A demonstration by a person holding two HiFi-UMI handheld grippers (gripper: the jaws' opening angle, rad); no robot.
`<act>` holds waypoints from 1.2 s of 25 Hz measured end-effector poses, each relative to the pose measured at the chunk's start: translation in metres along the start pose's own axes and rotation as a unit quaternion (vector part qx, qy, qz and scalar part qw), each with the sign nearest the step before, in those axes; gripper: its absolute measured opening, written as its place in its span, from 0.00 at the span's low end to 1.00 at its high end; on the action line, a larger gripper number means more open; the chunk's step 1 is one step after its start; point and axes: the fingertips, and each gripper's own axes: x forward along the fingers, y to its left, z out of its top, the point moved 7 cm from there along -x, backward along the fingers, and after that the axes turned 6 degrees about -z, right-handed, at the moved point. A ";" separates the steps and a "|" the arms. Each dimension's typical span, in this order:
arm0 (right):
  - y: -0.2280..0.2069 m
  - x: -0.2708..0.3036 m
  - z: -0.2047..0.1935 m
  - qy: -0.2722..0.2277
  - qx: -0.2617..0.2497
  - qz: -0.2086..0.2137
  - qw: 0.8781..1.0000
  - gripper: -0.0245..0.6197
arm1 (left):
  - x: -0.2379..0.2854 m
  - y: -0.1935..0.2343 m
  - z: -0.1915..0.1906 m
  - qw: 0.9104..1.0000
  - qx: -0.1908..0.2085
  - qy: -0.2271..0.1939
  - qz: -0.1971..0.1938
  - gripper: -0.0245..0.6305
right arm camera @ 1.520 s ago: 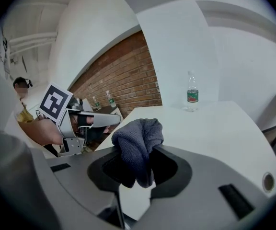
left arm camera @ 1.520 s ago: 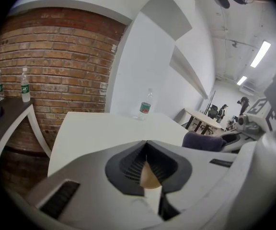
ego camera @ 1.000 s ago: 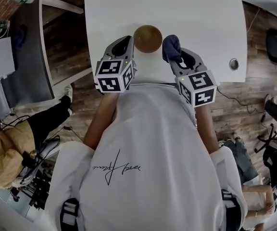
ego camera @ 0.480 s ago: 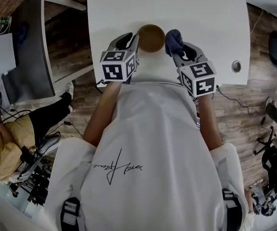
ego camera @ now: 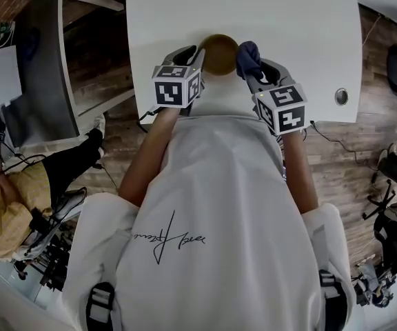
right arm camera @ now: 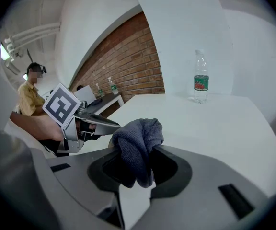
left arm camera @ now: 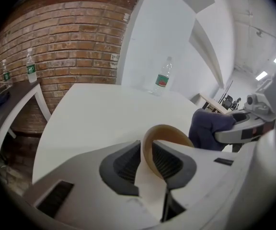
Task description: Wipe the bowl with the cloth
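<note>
Left hand-held gripper (left arm camera: 146,151) first: its jaws have just been opening, and now the wall of the bowl (left arm camera: 170,134) stands between them, one pad outside the rim and one inside. The pads sit very close to that thin wall, but they look parted around it, not squeezed home, so call it a straddle and not yet a grip. A moment ago this gripper hung beside the bowl, off its left edge; now it has come down and in, right onto the near-left rim.

Right hand-held gripper (right arm camera: 135,153): jaws clamped on the dark blue cloth (right arm camera: 139,137), a thick wad bulging out above the pads. It has sunk a little too and waits just at the bowl's right edge; whether the cloth touches the rim yet, I cannot say.

The bowl itself sits upright on the white worktop (ego camera: 253,12), near the front edge, between the two grippers.

What it means: the set-up is nearly done. My read is that the left needs to close on the rim to steady the bowl, and then the cloth can go in. No wiping has started.
</note>
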 end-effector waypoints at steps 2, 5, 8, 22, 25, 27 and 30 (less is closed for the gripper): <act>0.000 0.000 0.000 0.003 -0.002 0.001 1.000 0.19 | 0.003 0.001 0.000 1.000 0.013 0.005 0.007 0.17; -0.002 0.001 -0.003 0.007 0.000 0.000 1.000 0.19 | 0.009 0.001 -0.002 1.000 0.020 0.014 0.015 0.17; -0.005 0.003 -0.006 0.012 0.002 0.000 1.000 0.19 | 0.015 0.003 -0.004 1.000 0.018 0.020 0.014 0.17; -0.001 0.005 -0.017 0.032 -0.006 0.012 0.999 0.19 | 0.018 0.000 -0.008 1.000 0.013 0.019 0.016 0.14; 0.001 0.008 -0.015 0.036 -0.006 0.013 0.999 0.19 | 0.016 0.004 -0.008 1.000 0.009 0.018 0.014 0.11; 0.002 0.009 -0.016 0.038 -0.007 0.015 0.999 0.19 | 0.017 0.003 -0.008 1.000 0.010 0.017 0.013 0.08; 0.000 0.011 -0.020 0.041 -0.007 0.016 0.999 0.19 | 0.020 0.003 -0.009 1.000 0.007 0.016 0.013 0.08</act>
